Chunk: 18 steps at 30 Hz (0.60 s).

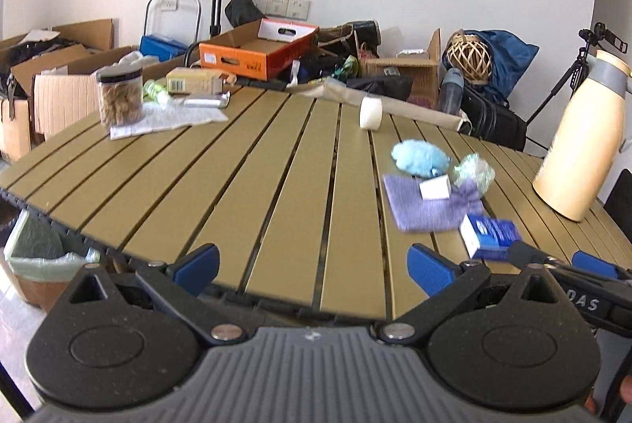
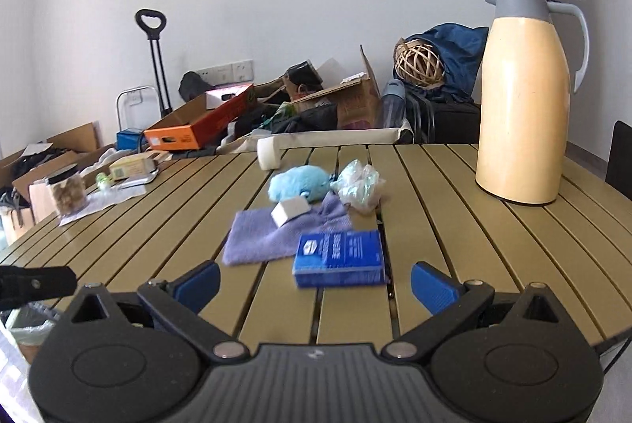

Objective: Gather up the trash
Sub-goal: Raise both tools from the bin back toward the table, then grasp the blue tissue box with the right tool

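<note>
On the slatted table (image 1: pixel 237 178) lie a blue box (image 2: pixel 339 259), a purple cloth (image 2: pixel 272 235), a small white block (image 2: pixel 290 209), a blue plush toy (image 2: pixel 300 183) and a crumpled plastic wad (image 2: pixel 359 186). My right gripper (image 2: pixel 314 282) is open and empty, just short of the blue box. My left gripper (image 1: pixel 314 267) is open and empty over the table's near edge, left of these items; they also show in the left wrist view, the blue box (image 1: pixel 489 235) and the plastic wad (image 1: pixel 474 172). A bin with a green liner (image 1: pixel 43 257) stands below the table's left edge.
A cream thermos jug (image 2: pixel 521 95) stands at the right. A roll of white tape (image 1: pixel 370 113) lies at the far edge. A jar of snacks (image 1: pixel 119 99), paper and small boxes sit at the far left. Cardboard boxes and bags crowd the floor behind.
</note>
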Available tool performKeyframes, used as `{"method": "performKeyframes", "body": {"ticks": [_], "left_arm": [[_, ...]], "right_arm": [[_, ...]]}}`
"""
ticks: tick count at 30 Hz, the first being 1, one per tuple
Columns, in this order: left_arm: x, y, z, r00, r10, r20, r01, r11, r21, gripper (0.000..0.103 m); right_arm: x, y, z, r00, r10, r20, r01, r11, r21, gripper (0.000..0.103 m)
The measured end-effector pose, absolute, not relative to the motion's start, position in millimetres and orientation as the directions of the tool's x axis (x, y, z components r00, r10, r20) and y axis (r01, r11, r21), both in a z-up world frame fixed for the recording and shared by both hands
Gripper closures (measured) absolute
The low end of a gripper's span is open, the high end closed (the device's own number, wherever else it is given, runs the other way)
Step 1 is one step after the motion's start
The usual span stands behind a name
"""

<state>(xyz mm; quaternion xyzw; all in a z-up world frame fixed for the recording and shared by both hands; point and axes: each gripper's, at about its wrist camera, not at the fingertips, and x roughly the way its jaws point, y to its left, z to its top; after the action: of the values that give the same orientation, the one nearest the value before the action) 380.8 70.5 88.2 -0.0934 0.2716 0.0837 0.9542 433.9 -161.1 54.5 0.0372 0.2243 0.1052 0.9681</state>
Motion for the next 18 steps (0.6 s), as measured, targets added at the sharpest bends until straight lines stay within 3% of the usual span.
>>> {"method": "performKeyframes", "body": {"ticks": [11, 18], "left_arm": [[444, 60, 97, 0.854, 0.112, -0.508, -0.189, 0.977, -0.102, 0.000], [465, 60, 84, 0.842, 0.079, -0.534, -0.178, 0.974, -0.137, 0.000]], "right_arm": [[496, -148, 35, 0.869, 0.173, -0.464, -0.165, 0.985, 0.058, 0.000], [516, -140, 20, 0.857, 0.149, -0.494, -0.161, 0.987, 0.019, 0.006]]}}
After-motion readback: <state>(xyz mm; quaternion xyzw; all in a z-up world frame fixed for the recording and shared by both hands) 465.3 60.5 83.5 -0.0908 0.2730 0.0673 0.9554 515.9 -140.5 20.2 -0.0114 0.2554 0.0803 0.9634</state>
